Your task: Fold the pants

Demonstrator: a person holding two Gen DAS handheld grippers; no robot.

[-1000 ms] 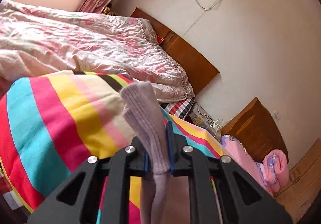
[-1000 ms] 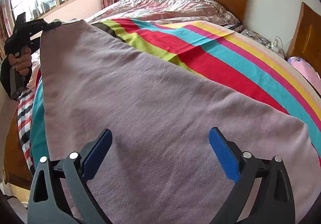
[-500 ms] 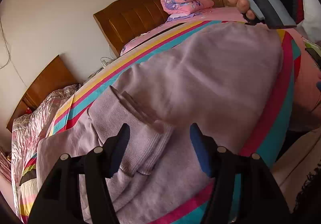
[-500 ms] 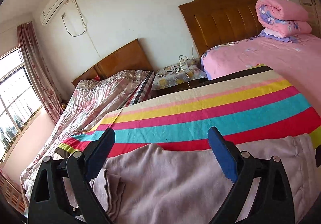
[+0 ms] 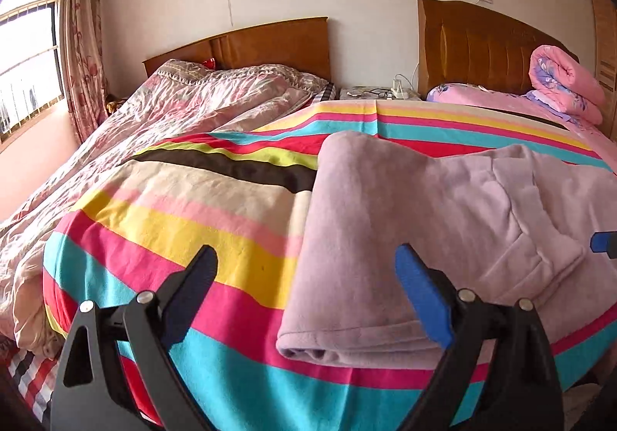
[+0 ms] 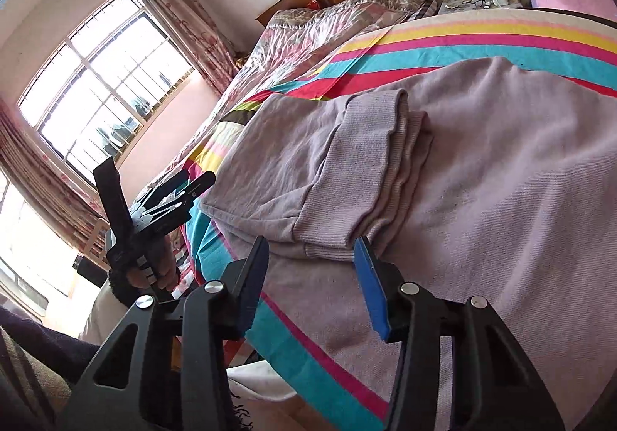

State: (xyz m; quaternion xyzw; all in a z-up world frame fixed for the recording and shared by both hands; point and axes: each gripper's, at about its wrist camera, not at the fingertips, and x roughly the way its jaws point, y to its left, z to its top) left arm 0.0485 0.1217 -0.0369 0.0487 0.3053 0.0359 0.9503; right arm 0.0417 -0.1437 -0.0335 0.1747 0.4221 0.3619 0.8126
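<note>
On the striped blanket (image 5: 185, 222), the left gripper (image 5: 304, 269) is held released, its jaws just opened, with the folded edge of the pants (image 5: 405, 238) lying rightward. The right gripper (image 6: 312, 276) (the nearer one) has been closing around the ribbed cuffs (image 6: 370, 168), not yet pinched; the pants' long axis runs across the blanket's stripes.

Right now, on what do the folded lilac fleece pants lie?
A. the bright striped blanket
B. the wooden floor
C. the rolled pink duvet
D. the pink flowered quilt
A: the folded lilac fleece pants rest flat on the bright striped blanket, whose stripes show around their edges.
</note>
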